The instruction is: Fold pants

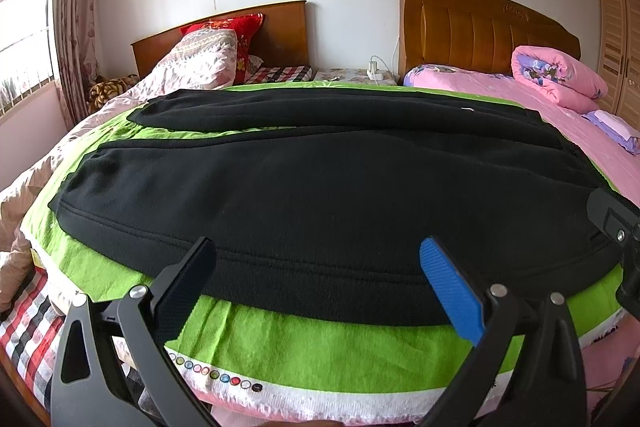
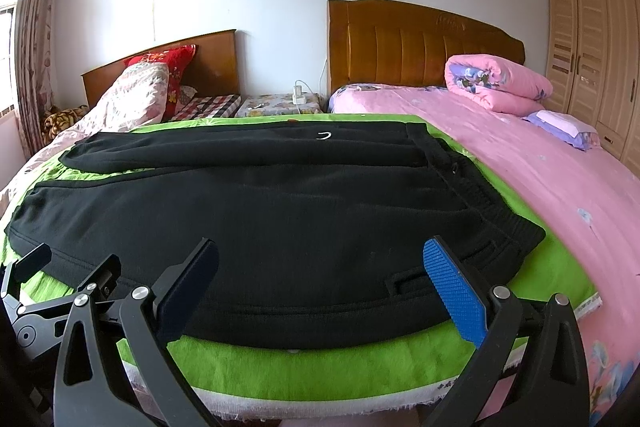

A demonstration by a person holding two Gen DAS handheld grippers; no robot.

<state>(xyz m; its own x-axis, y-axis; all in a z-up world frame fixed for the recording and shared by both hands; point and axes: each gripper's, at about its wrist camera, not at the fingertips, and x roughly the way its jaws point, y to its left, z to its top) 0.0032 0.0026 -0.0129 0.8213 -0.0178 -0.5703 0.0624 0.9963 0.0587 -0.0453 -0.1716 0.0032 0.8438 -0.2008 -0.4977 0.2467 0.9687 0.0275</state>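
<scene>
Bedroom with two wooden-headboard beds. A green towel covers the near bed, the landmark here. Black pants lie flat on the towel, legs parted, waistband toward the pink sheet. Left gripper and right gripper sit at the pants' near edge, fingers spread, holding nothing.
</scene>
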